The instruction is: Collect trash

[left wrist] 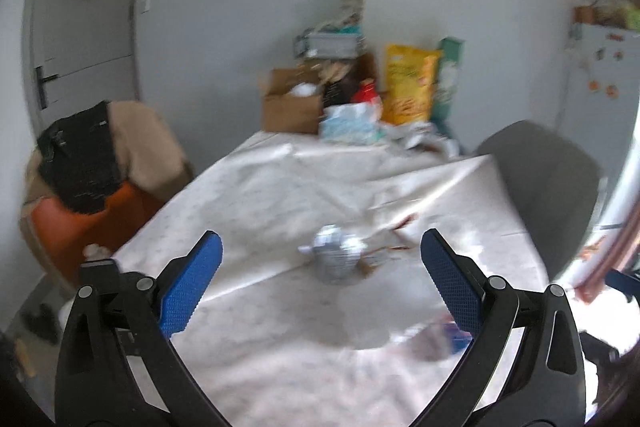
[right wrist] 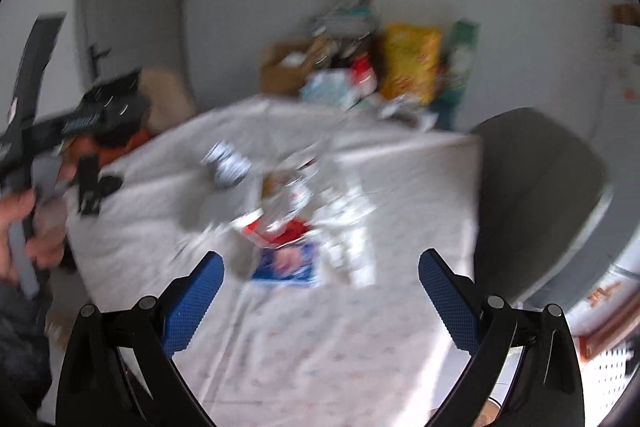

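Left gripper (left wrist: pixel 320 259): my fingers stood wide apart, holding nothing.
Right gripper (right wrist: pixel 320 275): likewise spread wide, empty.
Crumpled foil ball (left wrist: pixel 335 253): lay on the tablecloth (left wrist: pixel 260 195), between and just beyond my left fingertips.
Wrapper pile (right wrist: pixel 296 223): red, blue and white scraps ahead of my right fingers; blurred.
Advice: I judged it best to straddle the foil squarely, then close gently.

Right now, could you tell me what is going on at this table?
A person is clearing trash off a table covered with a pale cloth, with a two-finger tool in each hand. Both the left tool and the right tool are open and hold nothing. A crumpled foil ball lies just ahead of the left one. A heap of wrappers lies ahead of the right one. Nothing has been picked up yet.
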`<state>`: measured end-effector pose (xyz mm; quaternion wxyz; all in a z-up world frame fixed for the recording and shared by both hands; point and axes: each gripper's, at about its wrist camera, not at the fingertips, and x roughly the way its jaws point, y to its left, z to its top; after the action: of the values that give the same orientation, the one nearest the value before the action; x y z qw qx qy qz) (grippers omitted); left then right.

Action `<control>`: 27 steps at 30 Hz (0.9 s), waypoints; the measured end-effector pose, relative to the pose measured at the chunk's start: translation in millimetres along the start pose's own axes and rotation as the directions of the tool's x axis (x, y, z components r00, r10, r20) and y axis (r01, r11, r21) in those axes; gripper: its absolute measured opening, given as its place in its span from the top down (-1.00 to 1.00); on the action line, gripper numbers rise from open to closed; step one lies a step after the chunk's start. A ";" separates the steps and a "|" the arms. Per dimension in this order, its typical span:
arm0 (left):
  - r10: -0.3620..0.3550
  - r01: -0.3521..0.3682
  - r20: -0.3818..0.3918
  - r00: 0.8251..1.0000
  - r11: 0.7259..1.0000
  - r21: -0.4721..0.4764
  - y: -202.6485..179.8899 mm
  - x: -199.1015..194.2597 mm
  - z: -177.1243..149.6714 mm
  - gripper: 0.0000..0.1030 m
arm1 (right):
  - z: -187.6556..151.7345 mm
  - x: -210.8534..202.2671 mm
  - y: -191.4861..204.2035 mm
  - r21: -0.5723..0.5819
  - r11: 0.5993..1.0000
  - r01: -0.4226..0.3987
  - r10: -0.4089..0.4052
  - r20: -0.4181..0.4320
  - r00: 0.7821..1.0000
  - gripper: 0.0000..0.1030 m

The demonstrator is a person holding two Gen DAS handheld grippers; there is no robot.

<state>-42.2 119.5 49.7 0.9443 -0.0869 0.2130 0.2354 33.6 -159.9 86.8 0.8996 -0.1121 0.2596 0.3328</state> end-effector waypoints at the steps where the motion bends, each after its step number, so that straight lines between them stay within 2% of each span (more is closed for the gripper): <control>1: -0.018 0.018 0.028 0.999 1.000 -0.002 -6.3 -6.5 -2.7 -0.92 | 2.6 -1.5 -7.9 0.028 0.999 0.023 -0.023 -0.004 1.000 -0.86; 5: -0.033 0.031 0.129 0.991 0.999 0.014 -29.8 -27.4 -24.2 -0.92 | -8.6 -27.3 -38.0 0.143 0.987 0.076 -0.082 0.041 0.996 -0.86; 8: -0.072 0.073 0.117 0.991 0.997 -0.006 -43.0 -28.9 -34.0 -0.92 | -21.0 -40.4 -50.1 0.236 0.945 0.225 -0.233 0.004 0.973 -0.86; 11: -0.125 0.126 0.091 0.988 0.992 -0.001 -57.6 -27.0 -42.1 -0.92 | -28.7 -46.2 -52.2 0.267 0.923 0.276 -0.284 -0.010 0.959 -0.86; 12: -0.145 0.145 0.061 0.988 0.989 0.012 -65.0 -24.4 -44.1 -0.92 | -30.9 -48.3 -52.8 0.279 0.911 0.302 -0.311 -0.013 0.950 -0.86; 15: -0.184 0.183 -0.001 0.983 0.982 0.051 -80.7 -21.8 -49.7 -0.92 | -36.0 -58.4 -56.9 0.334 0.857 0.393 -0.410 -0.023 0.912 -0.86; 18: -0.187 0.188 -0.029 0.982 0.980 0.067 -89.8 -21.7 -55.0 -0.92 | -39.9 -61.7 -61.3 0.361 0.856 0.370 -0.391 -0.015 0.920 -0.86; 22: -0.202 0.206 -0.073 0.977 0.977 0.052 -92.3 -17.9 -60.2 -0.92 | -43.1 -63.4 -59.9 0.358 0.852 0.381 -0.401 -0.021 0.916 -0.86; 27: -0.201 0.205 -0.077 0.977 0.977 0.051 -92.8 -18.5 -62.0 -0.92 | -44.2 -61.9 -60.3 0.355 0.858 0.371 -0.386 -0.030 0.922 -0.86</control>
<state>-34.7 14.5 8.5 0.9573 -0.0886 0.2435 0.1281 16.0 -255.3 85.0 0.9579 0.0098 0.2690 0.0998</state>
